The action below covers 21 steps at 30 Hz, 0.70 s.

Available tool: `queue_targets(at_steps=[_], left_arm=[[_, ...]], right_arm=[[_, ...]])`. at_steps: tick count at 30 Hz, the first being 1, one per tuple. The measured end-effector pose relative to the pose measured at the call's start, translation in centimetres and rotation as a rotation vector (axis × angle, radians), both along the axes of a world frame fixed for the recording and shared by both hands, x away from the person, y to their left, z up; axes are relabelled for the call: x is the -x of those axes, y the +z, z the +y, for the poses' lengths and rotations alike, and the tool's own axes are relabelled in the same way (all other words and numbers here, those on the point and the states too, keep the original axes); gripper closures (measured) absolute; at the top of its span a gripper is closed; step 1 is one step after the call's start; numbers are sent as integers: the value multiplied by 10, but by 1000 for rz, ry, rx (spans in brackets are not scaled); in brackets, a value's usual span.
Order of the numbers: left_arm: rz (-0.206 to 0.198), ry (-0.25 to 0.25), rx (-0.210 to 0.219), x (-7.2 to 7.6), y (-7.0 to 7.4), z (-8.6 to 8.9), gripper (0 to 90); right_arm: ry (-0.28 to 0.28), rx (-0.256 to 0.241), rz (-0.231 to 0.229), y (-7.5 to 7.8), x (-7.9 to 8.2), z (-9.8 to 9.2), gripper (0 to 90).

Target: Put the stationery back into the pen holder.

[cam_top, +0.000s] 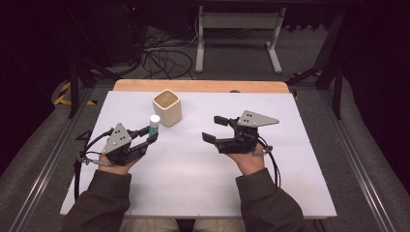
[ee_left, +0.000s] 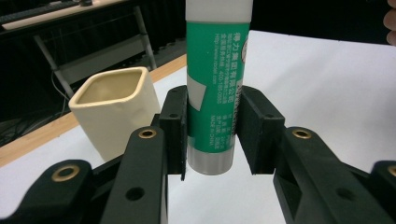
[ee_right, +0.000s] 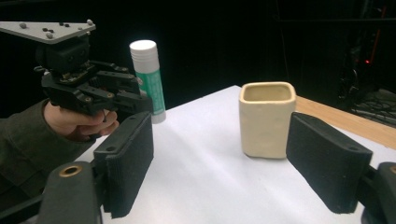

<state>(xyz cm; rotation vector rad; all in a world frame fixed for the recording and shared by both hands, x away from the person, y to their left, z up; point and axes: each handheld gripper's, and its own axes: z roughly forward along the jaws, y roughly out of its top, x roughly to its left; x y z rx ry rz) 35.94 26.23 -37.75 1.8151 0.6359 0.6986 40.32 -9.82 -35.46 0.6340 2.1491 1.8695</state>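
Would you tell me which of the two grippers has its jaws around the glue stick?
The left gripper: its jaws flank the upright green glue stick beside the cream cup. The right gripper is open with nothing between its jaws.

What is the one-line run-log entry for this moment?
left gripper: around upright glue stick, contact unclear | right gripper: open, empty | cup: upright, beside stick | table: white

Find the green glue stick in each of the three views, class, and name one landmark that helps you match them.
High view: the glue stick stands left of centre, at the left gripper tips.
Left gripper view: top centre, between the pads.
Right gripper view: upper left, behind the left gripper.
Shared landmark: the cream square cup.
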Motion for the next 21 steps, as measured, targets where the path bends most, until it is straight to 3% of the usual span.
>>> queue_targets(at_steps=[6,14,21], left_arm=[[-14,5,2,-4,1,-5,658],[-36,19,62,-13,8,-8,658],[-7,25,120,-24,8,-6,658]], right_arm=[[-21,-39,1,-3,1,-18,215],[-45,-52,11,-6,2,-33,165],[-56,-52,7,-6,5,-40,134]])
